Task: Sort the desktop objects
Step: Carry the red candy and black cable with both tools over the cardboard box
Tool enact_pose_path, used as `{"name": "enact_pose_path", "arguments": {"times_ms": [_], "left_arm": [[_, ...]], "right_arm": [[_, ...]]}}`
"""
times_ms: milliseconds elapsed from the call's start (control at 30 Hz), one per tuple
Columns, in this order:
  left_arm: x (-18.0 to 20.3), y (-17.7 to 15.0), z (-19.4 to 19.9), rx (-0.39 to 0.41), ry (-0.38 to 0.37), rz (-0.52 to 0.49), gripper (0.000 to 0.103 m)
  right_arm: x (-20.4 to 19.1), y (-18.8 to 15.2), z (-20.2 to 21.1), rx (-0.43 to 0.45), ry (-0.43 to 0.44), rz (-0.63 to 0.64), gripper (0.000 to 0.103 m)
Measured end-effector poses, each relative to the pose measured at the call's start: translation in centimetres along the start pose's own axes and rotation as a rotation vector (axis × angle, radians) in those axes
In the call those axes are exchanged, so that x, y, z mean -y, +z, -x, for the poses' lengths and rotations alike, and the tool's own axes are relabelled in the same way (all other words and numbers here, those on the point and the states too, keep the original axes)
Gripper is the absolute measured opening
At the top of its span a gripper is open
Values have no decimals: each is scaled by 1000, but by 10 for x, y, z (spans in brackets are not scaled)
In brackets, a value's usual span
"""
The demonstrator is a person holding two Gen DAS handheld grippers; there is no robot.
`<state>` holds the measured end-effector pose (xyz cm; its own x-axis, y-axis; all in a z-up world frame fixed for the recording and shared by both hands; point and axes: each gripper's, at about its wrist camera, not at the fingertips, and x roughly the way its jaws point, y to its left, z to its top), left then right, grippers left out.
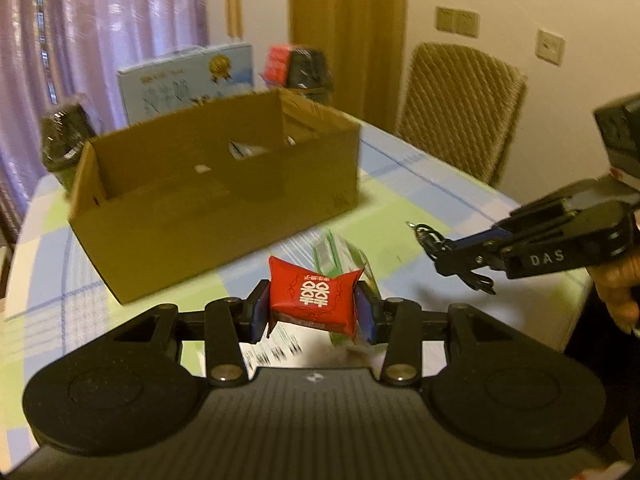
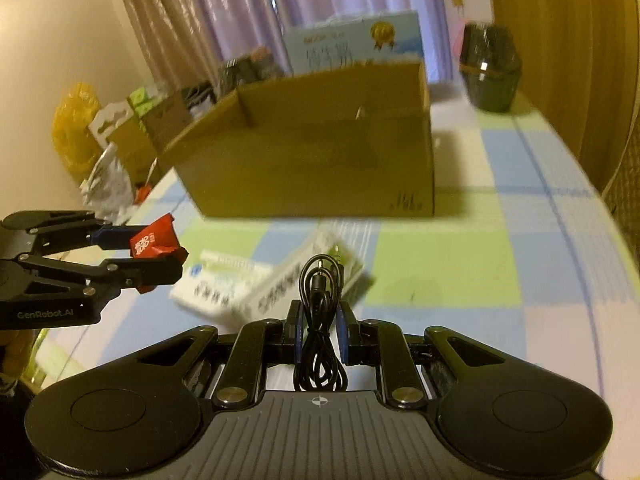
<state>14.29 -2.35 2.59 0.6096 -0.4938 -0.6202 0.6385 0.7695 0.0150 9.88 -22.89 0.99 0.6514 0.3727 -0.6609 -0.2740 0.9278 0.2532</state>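
My left gripper is shut on a small red packet with white characters, held above the table in front of the open cardboard box. From the right wrist view the same left gripper and red packet appear at the left. My right gripper is shut on a coiled black audio cable, whose plugs stick up past the fingertips. In the left wrist view the right gripper hangs at the right with the black cable in it. The cardboard box stands ahead of both.
White and green medicine boxes lie on the checked tablecloth under the grippers. Behind the cardboard box stand a blue carton and dark jars. A wicker chair is at the table's far right. Clutter sits off the left edge.
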Motion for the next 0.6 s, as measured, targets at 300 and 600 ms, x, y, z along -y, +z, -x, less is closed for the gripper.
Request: {"name": "enact_pose_path", "arguments": {"times_ms": [300,600], "left_arm": [[-39,58,-4,117,123,165,38],[-93,105,-32,171,222,240,38]], "right_arm": [[-1,62,-5,148,-11,-25,13],[-5,136,-45,246,27,-69,13]]}}
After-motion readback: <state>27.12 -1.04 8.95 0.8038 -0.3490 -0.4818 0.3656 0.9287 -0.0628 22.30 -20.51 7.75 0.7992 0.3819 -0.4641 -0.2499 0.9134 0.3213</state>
